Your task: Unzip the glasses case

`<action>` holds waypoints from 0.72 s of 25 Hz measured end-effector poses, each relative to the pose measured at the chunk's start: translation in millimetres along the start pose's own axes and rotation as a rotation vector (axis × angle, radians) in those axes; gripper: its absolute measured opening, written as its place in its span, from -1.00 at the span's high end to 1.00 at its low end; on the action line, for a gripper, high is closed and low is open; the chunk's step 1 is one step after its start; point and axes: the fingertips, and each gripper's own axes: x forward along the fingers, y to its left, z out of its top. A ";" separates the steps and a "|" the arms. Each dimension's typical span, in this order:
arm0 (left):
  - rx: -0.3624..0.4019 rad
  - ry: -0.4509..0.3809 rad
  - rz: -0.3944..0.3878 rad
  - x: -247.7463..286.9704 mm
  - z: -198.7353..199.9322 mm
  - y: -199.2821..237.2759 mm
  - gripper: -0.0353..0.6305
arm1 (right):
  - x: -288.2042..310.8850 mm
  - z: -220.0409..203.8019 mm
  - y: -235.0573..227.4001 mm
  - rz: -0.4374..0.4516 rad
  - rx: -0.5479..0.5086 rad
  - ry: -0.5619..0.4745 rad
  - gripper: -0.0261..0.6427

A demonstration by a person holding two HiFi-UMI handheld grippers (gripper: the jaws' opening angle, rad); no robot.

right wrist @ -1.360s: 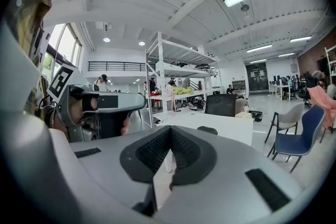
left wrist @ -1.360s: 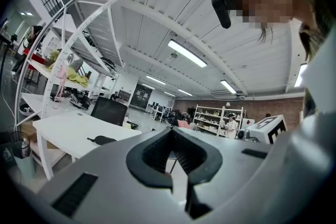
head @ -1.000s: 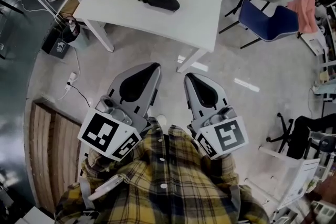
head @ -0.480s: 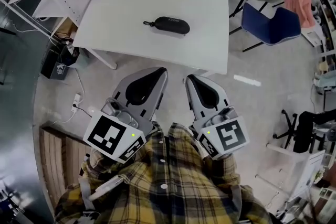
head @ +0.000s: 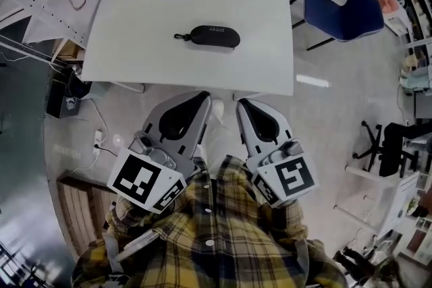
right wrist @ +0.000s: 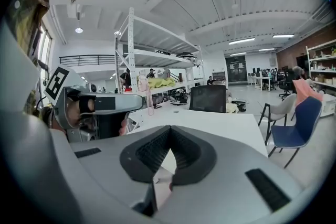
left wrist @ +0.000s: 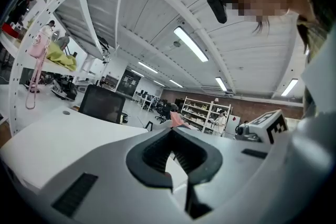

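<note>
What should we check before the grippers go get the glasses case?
1. Glasses case lies on the table: ok.
2. Pull loop in sight at the case's left end: ok.
3. Zipper fully shut: cannot tell, too small.
4. Left hand-held gripper empty: ok, jaws together.
5. Right hand-held gripper empty: ok, jaws together.
6. Grippers near enough to the case: not ok, both tips are well short of it.
</note>
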 end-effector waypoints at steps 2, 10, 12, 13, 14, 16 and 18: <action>-0.001 0.006 0.000 11.0 0.2 9.3 0.88 | 10.5 0.7 -10.2 -0.005 0.005 0.005 0.93; 0.014 0.018 0.015 74.8 13.4 47.9 0.88 | 63.6 15.5 -71.6 -0.007 0.023 0.004 0.93; 0.021 0.018 0.020 94.9 20.5 58.1 0.88 | 77.7 24.1 -89.5 -0.004 0.023 -0.004 0.93; 0.025 0.017 0.023 105.2 24.3 62.8 0.88 | 84.3 28.7 -98.7 -0.002 0.020 -0.009 0.93; 0.029 0.016 0.026 115.6 28.5 67.0 0.88 | 90.5 33.5 -107.9 0.001 0.018 -0.013 0.93; 0.038 0.013 0.030 136.4 36.8 74.7 0.88 | 102.3 42.7 -126.4 0.005 0.017 -0.017 0.92; 0.040 0.015 0.033 156.1 43.3 81.7 0.88 | 112.7 50.7 -144.1 0.004 0.017 -0.019 0.92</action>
